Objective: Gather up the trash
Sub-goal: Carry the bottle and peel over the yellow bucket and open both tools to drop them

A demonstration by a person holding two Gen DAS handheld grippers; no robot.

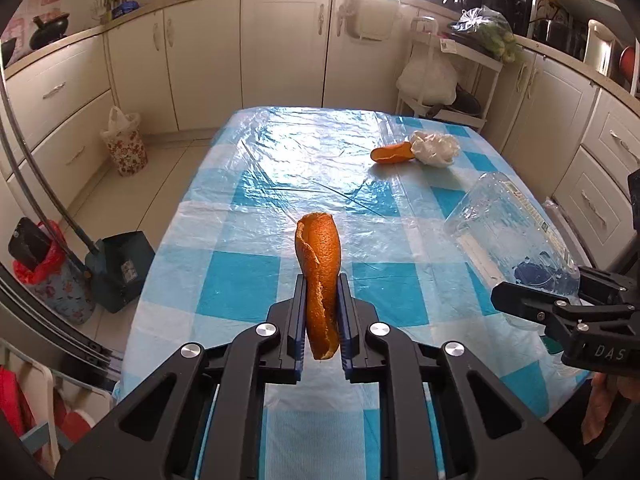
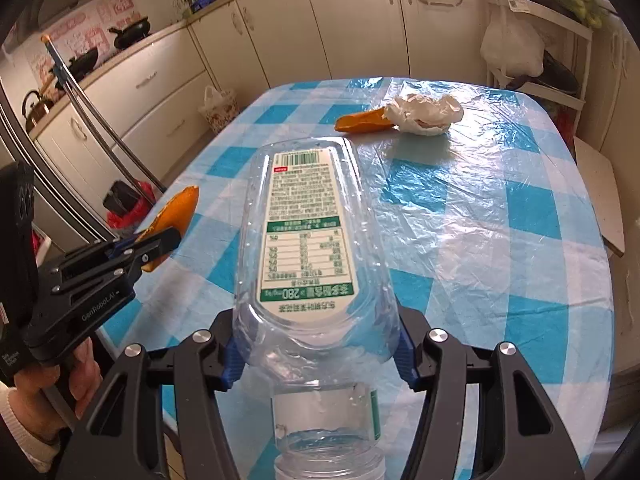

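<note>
Cream kitchen cabinets wrap around the room, and before me stands the table under its blue-and-white checked cloth with a clear plastic sheet over it. On the floor to the left sit a dustpan and a bin with a red liner. My right gripper grips a large clear plastic bottle, its blue pads pressed on both sides just above the neck, label up, the base pointing away from me. My left gripper is pinched narrow on a curled strip of orange peel, held upright above the cloth. Farther across the table a second orange peel lies touching a crumpled white wad.
</note>
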